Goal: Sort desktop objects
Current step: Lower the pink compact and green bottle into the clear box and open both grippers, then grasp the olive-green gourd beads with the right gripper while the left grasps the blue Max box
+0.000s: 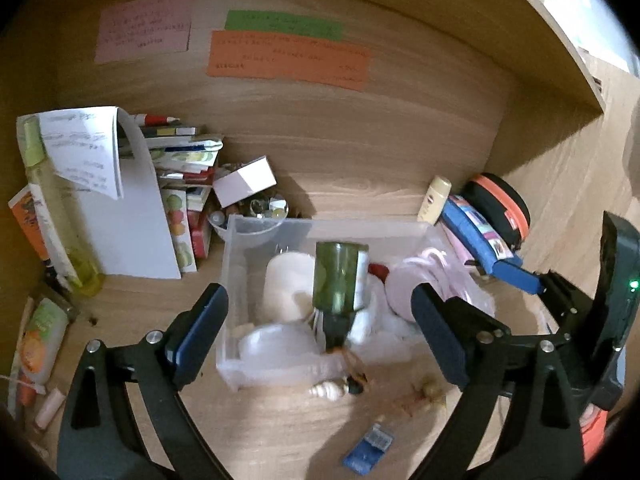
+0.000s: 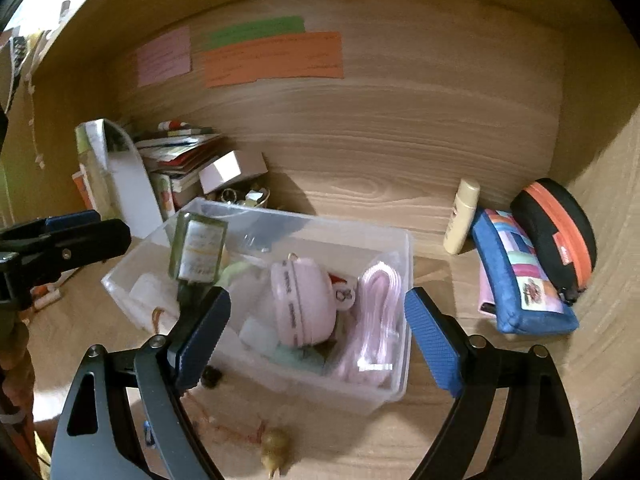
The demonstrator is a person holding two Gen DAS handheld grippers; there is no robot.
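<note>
Wood-grain surface (image 1: 280, 412) and back panel fill both views, with pink, green and orange paper notes (image 1: 288, 60) stuck to the panel at 12 o'clock. Centre stage sits a clear plastic bin (image 1: 240, 264), and a green glass bottle (image 1: 340, 280) lies tilted in it, neck toward the camera and resting over the near rim. From the left wrist view the left hand-held gripper (image 1: 320, 336) stands with its jaws wide apart, nothing between the pads; the bottle lies just ahead of it at 12 o'clock, its neck in the gap line but not touched. From the right wrist view the right hand-held gripper (image 2: 318, 336) is likewise spread wide and empty, the bin directly ahead, the bottle at its 10 o'clock beyond the left finger. A pink round pouch (image 2: 304, 308) and a pink cord (image 2: 376, 320) lie in the bin. At 2 o'clock a blue patchwork case (image 2: 520, 280) and a black-and-orange pouch (image 2: 560, 232) lean by the wall
</note>
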